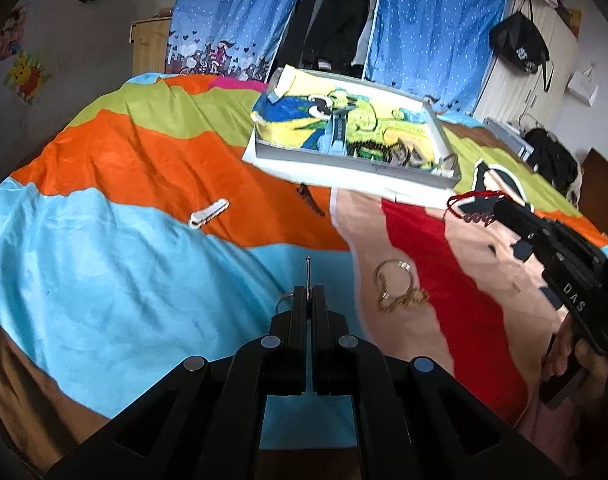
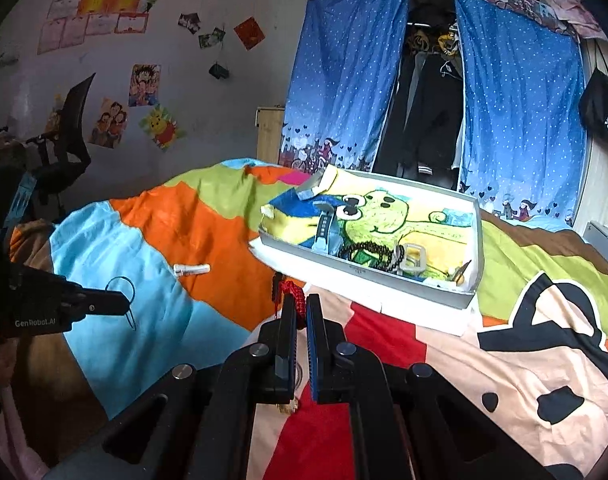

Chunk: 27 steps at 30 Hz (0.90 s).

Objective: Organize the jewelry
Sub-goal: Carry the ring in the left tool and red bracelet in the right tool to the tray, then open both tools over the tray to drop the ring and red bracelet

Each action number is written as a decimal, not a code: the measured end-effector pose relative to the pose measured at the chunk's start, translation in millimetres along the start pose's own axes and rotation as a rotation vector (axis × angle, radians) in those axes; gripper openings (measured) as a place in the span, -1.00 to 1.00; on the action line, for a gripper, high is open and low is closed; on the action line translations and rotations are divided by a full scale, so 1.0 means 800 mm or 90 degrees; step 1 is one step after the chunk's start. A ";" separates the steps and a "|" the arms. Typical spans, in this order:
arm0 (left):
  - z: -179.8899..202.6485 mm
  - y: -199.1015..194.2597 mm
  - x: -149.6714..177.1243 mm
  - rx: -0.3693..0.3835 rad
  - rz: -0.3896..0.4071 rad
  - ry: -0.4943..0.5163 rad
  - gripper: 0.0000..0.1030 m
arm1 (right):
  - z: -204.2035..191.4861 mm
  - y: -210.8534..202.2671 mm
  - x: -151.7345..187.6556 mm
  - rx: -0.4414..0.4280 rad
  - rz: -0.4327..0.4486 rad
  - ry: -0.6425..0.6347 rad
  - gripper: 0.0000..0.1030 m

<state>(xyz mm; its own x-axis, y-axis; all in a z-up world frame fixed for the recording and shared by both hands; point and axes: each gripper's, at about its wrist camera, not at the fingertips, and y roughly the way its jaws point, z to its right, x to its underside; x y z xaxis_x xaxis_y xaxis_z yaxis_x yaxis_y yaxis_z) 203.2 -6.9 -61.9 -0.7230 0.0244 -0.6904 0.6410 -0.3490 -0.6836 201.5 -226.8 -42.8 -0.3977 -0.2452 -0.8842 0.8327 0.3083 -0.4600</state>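
My left gripper (image 1: pixel 308 290) is shut on a thin wire hoop earring (image 1: pixel 308 270) whose pin sticks up past the fingertips; in the right wrist view that gripper (image 2: pixel 123 304) holds the hoop (image 2: pixel 121 290) just above the blue patch of blanket. My right gripper (image 2: pixel 301 308) is shut on a red cord bracelet (image 2: pixel 291 291), which dangles from the same gripper (image 1: pixel 495 205) as a red loop (image 1: pixel 466 197) in the left wrist view. A white tray (image 1: pixel 344 160) lined with cartoon cloth lies ahead of both grippers (image 2: pixel 368 276), with a watch, dark beads and other pieces inside.
A gold chain with a bangle (image 1: pixel 396 284) lies on the striped blanket (image 1: pixel 163 168) between the grippers. A white clip (image 1: pixel 208 211) and a dark hair clip (image 1: pixel 310 199) lie short of the tray. Blue wardrobe curtains (image 2: pixel 344 92) hang behind; a black chair (image 2: pixel 71 128) stands left.
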 end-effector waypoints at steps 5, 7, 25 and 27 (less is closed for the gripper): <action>0.008 0.008 -0.035 0.011 0.022 -0.003 -1.00 | 0.013 0.009 -0.018 -0.003 0.027 0.024 -0.90; 0.012 0.015 -0.055 0.014 0.033 0.000 -1.00 | 0.024 0.017 -0.030 0.003 0.044 0.038 -0.90; -0.010 0.209 -0.248 -0.009 0.050 -0.011 -1.00 | 0.116 0.207 -0.065 -0.012 0.039 0.157 -0.90; -0.015 0.232 -0.249 -0.012 0.037 -0.010 -1.00 | 0.119 0.223 -0.056 -0.011 0.015 0.159 -0.90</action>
<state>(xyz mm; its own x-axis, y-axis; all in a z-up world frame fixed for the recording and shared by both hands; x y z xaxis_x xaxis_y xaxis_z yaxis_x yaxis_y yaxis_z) 469.6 -65.7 -54.1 -0.6887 -0.0100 -0.7250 0.6862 -0.3318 -0.6473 404.5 -248.3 -77.7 -0.4630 -0.0033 -0.8863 0.8370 0.3274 -0.4385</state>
